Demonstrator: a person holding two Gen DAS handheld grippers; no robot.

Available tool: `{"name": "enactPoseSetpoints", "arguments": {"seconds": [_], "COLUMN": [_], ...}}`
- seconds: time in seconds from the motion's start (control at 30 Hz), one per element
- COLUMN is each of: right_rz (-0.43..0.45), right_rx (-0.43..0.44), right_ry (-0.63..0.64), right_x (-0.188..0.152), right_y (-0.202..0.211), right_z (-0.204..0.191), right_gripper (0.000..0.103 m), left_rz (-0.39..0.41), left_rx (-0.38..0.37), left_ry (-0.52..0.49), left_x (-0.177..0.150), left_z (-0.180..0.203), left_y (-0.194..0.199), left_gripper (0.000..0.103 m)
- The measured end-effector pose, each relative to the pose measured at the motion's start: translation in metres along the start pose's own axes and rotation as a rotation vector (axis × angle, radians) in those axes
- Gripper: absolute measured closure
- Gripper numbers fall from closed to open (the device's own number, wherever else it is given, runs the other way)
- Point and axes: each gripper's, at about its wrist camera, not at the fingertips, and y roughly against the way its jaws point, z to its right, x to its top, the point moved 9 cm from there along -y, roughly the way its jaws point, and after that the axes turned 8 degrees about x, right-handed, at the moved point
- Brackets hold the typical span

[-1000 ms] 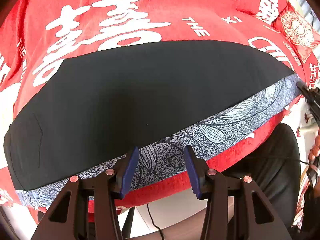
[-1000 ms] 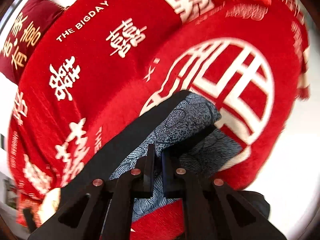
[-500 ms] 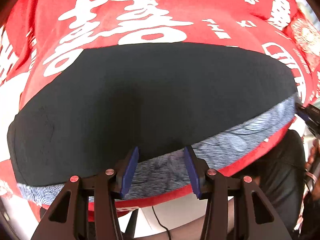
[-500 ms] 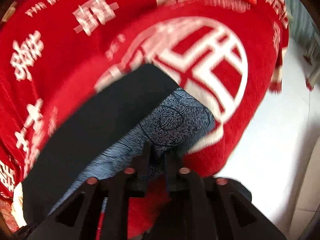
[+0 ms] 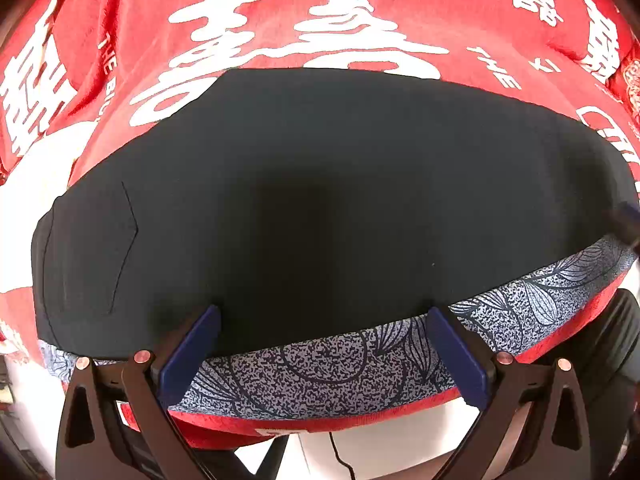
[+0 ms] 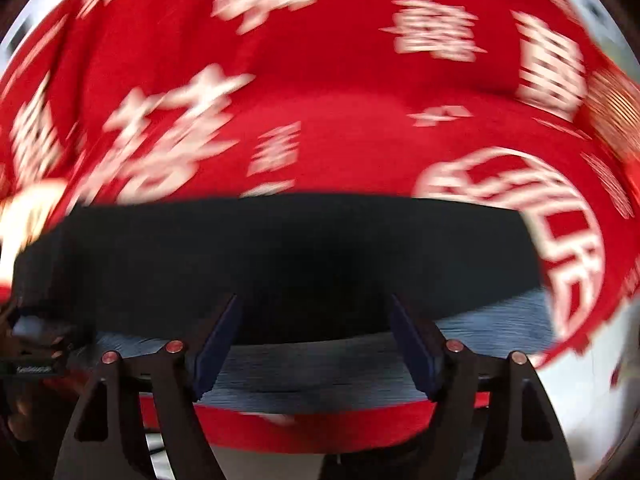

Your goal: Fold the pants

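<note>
My left gripper (image 5: 324, 344) and right gripper (image 6: 316, 340) are both opening, empty, over the near patterned edge of the black pants (image 5: 320, 200), which lie lengthwise left to right on the red blanket (image 5: 280, 8).

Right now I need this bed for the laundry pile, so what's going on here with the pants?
A person is folding dark pants on a red blanket, one hand-held gripper in each hand. The pants lie flat, the patterned blue side showing along the near edge. The left hand-held gripper and the right hand-held gripper are both opening above that edge, nothing pinched. The right view is blurred.
</note>
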Motion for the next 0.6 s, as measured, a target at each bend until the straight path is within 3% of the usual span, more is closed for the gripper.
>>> {"name": "enactPoseSetpoints", "arguments": {"seconds": [0.07, 0.13, 0.23, 0.37, 0.5, 0.6], "right_rz": [-0.069, -0.101, -0.096, -0.081, -0.037, -0.035], "right_rx": [0.06, -0.009, -0.023, -0.142, -0.006, 0.12], "right_ry": [0.064, 0.122, 0.108, 0.076, 0.12, 0.213], "right_x": [-0.007, -0.014, -0.014, -0.003, 0.029, 0.051], "right_y": [-0.022, -0.04, -0.041, -0.023, -0.01, -0.014], "right_z": [-0.034, -0.043, -0.037, -0.012, -0.042, -0.091], "right_gripper": [0.023, 0.018, 0.007, 0.007, 0.006, 0.006], "left_rz": [0.001, -0.008, -0.017, 0.036, 0.04, 0.029], "left_rx": [-0.011, -0.03, -0.035, 0.045, 0.029, -0.001], "left_ry": [-0.005, -0.004, -0.028, -0.059, 0.003, 0.081], "left_x": [-0.002, -0.003, -0.003, -0.005, -0.007, -0.004], "left_z": [0.0, -0.002, -0.003, -0.011, -0.029, -0.051], "left_y": [0.0, -0.002, 0.0, 0.008, 0.01, 0.007], "left_gripper": [0.0, 0.0, 0.0, 0.0, 0.0, 0.0]}}
